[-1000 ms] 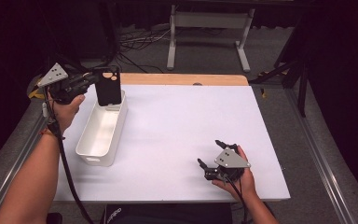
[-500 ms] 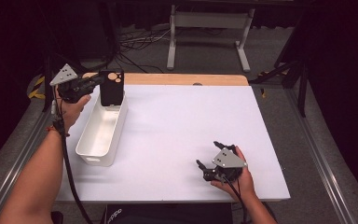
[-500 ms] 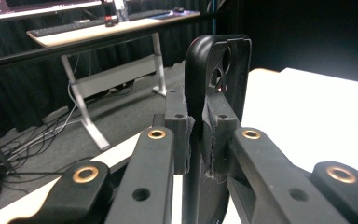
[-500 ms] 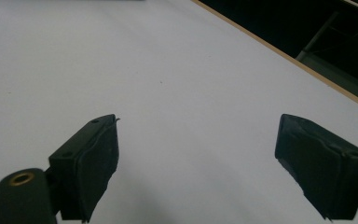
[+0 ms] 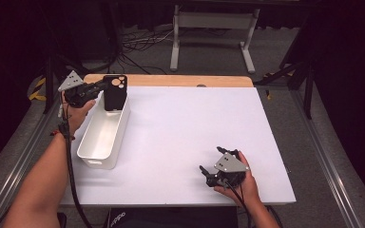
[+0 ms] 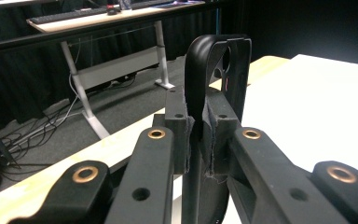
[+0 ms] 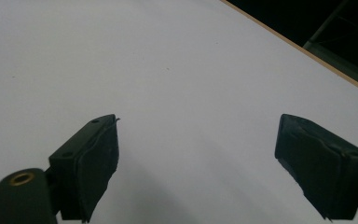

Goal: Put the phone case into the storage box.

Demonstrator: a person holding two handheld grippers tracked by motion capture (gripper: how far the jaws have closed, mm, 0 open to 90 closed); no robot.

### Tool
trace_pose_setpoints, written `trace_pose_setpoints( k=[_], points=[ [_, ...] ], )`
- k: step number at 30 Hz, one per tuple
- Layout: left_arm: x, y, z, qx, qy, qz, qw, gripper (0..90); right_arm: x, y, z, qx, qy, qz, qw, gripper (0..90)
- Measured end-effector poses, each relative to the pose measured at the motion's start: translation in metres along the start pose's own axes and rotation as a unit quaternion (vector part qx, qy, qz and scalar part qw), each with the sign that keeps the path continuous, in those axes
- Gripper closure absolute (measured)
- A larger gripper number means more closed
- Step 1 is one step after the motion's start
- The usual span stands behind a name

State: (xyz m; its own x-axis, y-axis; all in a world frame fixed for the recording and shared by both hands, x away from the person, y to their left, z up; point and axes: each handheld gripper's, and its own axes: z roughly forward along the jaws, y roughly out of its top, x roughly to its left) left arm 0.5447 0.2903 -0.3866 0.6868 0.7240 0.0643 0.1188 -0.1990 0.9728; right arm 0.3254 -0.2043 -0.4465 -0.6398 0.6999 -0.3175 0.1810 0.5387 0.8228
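My left gripper's (image 6: 196,140) fingers (image 6: 179,135) are clamped on the edge of a black phone case (image 5: 114,92), holding it upright so it can drop narrow-end first into the white bin (image 5: 96,159). The case hangs over the bin's far end, at about ten o'clock on the table (image 5: 180,142). My right gripper (image 5: 217,175) rests at five o'clock, fingers (image 7: 93,163) spread wide on nothing, clear of the work.
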Motion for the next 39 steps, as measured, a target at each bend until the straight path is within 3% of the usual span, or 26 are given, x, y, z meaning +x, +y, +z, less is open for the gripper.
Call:
trace_pose_setpoints(
  k=[12,23,29,35,37,39],
  points=[
    [0.0,-0.012,0.003,0.003,0.0,-0.008,1.0,82.3,0.001,0.0,0.0,0.003,0.009,-0.007,0.9999,14.5],
    [0.005,-0.017,0.001,0.007,0.022,-0.014,0.9996,80.9,0.002,0.0,0.002,0.005,0.016,-0.014,0.9998,14.5],
    [0.01,-0.022,0.002,0.037,0.036,-0.01,0.9986,78.5,0.003,0.0,0.001,0.004,0.018,-0.015,0.9997,14.5],
    [0.012,-0.026,0.002,0.039,0.041,-0.019,0.9982,77.8,0.002,0.0,0.001,0.003,0.018,-0.014,0.9997,14.5],
    [0.012,-0.029,0.005,0.056,0.045,-0.019,0.9972,76.9,0.002,0.0,0.001,0.003,0.018,-0.012,0.9998,14.5],
    [0.012,-0.03,0.005,0.055,0.047,-0.018,0.9972,75.7,0.002,0.0,0.001,0.004,0.019,-0.014,0.9997,14.6]
  ],
)
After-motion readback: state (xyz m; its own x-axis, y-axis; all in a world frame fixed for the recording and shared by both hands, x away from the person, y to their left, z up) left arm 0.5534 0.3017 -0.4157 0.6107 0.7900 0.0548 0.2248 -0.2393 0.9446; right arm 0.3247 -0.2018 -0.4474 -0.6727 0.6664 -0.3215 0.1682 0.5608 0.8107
